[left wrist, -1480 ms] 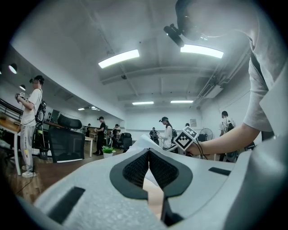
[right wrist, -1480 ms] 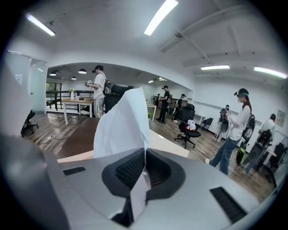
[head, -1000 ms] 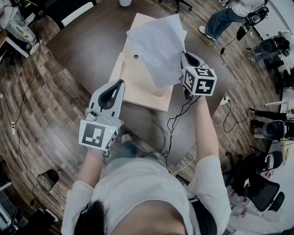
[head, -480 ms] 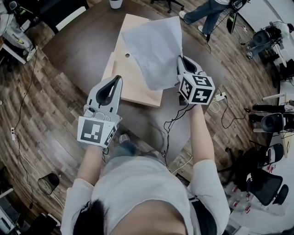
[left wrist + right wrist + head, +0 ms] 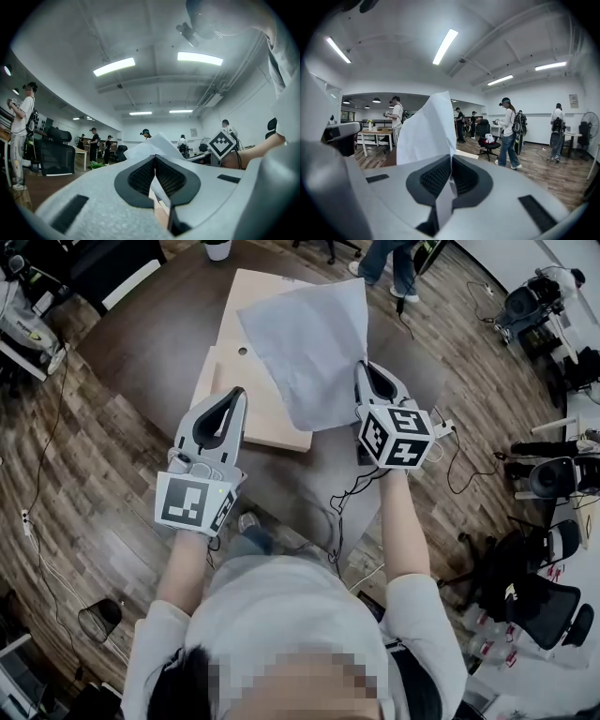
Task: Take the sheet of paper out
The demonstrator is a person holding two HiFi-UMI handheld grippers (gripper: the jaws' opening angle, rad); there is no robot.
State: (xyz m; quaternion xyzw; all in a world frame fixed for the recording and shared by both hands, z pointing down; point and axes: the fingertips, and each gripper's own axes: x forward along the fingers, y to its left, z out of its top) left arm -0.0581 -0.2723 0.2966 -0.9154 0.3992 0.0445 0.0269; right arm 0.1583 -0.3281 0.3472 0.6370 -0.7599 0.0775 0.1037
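Note:
The white sheet of paper (image 5: pixel 314 348) hangs in the air above the pale wooden box (image 5: pixel 230 367) on the dark round table (image 5: pixel 155 329). My right gripper (image 5: pixel 361 367) is shut on the sheet's right edge. In the right gripper view the paper (image 5: pixel 429 129) rises from between the closed jaws of my right gripper (image 5: pixel 451 157). My left gripper (image 5: pixel 237 395) is shut and holds nothing; it hovers over the box's near left part, left of the sheet. In the left gripper view my left gripper (image 5: pixel 154 157) points at the paper (image 5: pixel 157 144) just beyond.
The box has a small round hole (image 5: pixel 242 351) in its top. A white pot (image 5: pixel 217 247) stands at the table's far edge. Cables (image 5: pixel 352 493) trail over the table's near rim to the floor. A person (image 5: pixel 384 259) stands beyond, with office chairs (image 5: pixel 539 610) at the right.
Both grippers have drawn back toward me and risen a little. The right one carried the sheet along, still pinched. The left stayed shut and empty.

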